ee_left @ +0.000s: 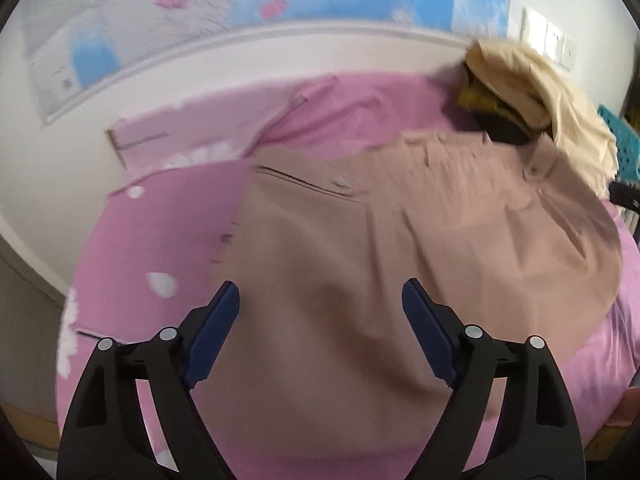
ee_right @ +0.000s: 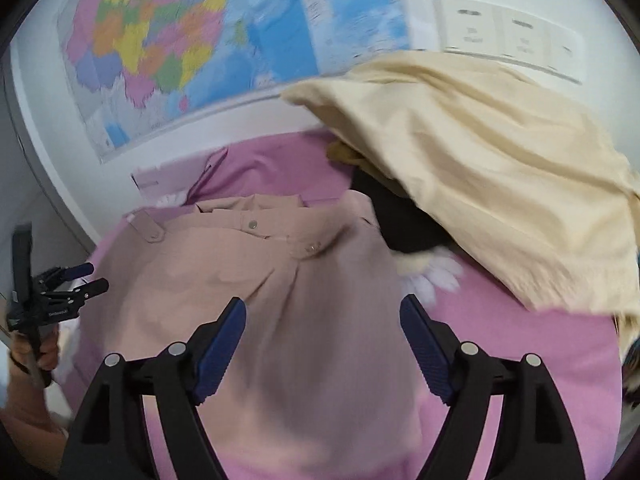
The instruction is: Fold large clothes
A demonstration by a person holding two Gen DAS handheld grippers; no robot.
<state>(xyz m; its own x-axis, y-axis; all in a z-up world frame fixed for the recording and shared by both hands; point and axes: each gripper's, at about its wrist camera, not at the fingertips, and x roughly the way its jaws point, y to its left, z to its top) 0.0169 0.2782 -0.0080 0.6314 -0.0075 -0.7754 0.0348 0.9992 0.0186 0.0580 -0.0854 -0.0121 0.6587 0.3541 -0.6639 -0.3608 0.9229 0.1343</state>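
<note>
A large dusty-pink garment (ee_left: 400,248) with buttons and tabs lies spread on the pink bed sheet (ee_left: 160,240); it also shows in the right wrist view (ee_right: 256,280). My left gripper (ee_left: 320,300) is open and empty above the garment's near part. My right gripper (ee_right: 322,316) is open and empty above the garment's right side. The left gripper also shows in the right wrist view (ee_right: 90,278) at the far left, held in a hand beside the garment, its fingers a little apart.
A pile of clothes topped by a cream garment (ee_right: 500,184) sits at the bed's far right, over dark and mustard pieces (ee_right: 400,216). A map (ee_right: 160,40) hangs on the white wall behind. A teal basket (ee_left: 620,136) is at the right edge.
</note>
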